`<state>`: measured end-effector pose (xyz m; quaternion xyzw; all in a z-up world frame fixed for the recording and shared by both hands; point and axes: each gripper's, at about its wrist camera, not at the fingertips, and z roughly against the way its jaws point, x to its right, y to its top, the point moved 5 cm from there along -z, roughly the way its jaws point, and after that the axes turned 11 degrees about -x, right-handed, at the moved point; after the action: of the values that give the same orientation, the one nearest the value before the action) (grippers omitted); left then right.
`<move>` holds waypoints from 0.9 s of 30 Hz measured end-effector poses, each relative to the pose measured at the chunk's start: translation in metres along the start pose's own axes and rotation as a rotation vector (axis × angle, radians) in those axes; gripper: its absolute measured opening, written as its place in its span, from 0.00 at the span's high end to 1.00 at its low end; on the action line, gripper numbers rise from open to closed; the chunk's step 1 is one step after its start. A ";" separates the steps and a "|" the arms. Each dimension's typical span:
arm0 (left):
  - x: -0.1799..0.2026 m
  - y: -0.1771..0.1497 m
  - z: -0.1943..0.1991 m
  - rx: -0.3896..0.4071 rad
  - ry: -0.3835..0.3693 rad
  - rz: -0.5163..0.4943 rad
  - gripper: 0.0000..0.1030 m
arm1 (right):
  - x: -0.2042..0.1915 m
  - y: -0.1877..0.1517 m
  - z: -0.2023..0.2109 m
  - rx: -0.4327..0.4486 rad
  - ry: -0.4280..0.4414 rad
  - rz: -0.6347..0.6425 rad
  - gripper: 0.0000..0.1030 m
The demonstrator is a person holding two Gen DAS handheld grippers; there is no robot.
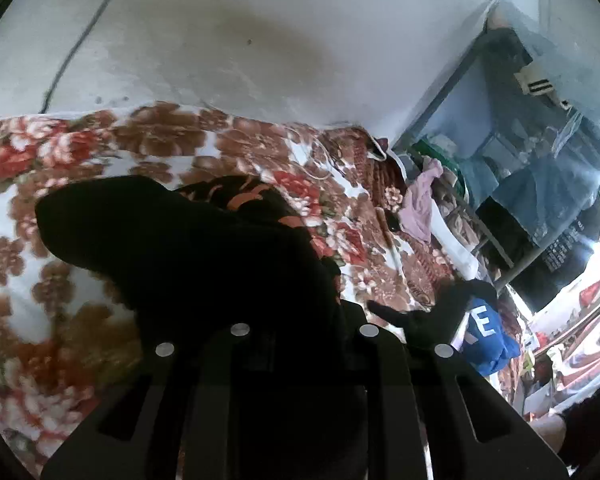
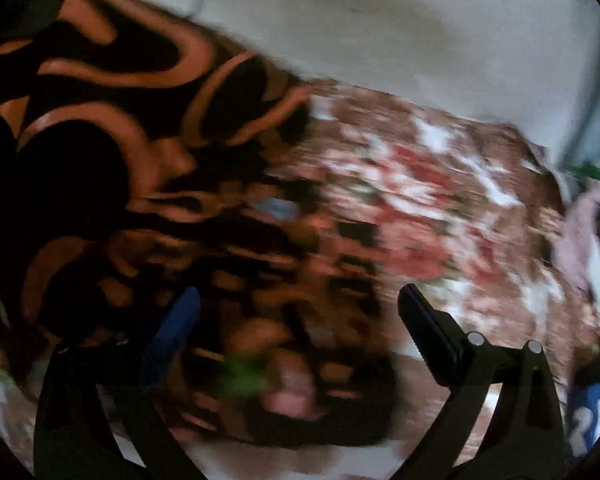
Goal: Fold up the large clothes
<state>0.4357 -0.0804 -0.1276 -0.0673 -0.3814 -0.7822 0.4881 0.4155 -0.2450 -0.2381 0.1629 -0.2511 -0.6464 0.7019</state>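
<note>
A large black garment with an orange swirl pattern [image 2: 112, 128] lies on a floral blanket [image 2: 420, 208]. In the left wrist view the garment [image 1: 188, 248] is bunched up dark right in front of the camera. It covers my left gripper [image 1: 304, 320], whose jaws are close together and shut on the cloth. My right gripper [image 2: 300, 312] is open, with a blue pad on the left fingertip [image 2: 180, 316] and a black right fingertip [image 2: 424, 320]. It hovers over the garment's patterned cloth. The right wrist view is blurred by motion.
The floral blanket [image 1: 60, 152] covers a bed against a pale wall [image 1: 260, 40]. A blue and black garment with white letters [image 1: 484, 332] lies at the bed's right edge. A pink cloth [image 1: 420, 204] and a cluttered shelf [image 1: 520, 184] stand to the right.
</note>
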 end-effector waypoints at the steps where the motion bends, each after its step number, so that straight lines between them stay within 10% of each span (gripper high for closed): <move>1: 0.010 0.004 -0.016 -0.016 0.010 -0.009 0.83 | 0.011 -0.003 -0.003 -0.007 -0.012 -0.016 0.05; 12: 0.071 -0.016 -0.173 -0.224 0.152 -0.079 0.83 | 0.114 -0.039 -0.029 -0.086 -0.032 -0.154 0.05; 27: 0.070 -0.055 -0.278 -0.378 0.456 -0.225 0.80 | 0.166 -0.030 0.011 -0.036 -0.042 -0.199 0.05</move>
<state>0.4288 -0.3016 -0.3178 0.0629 -0.1149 -0.8832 0.4504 0.3911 -0.4118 -0.2216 0.1606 -0.2366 -0.7205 0.6318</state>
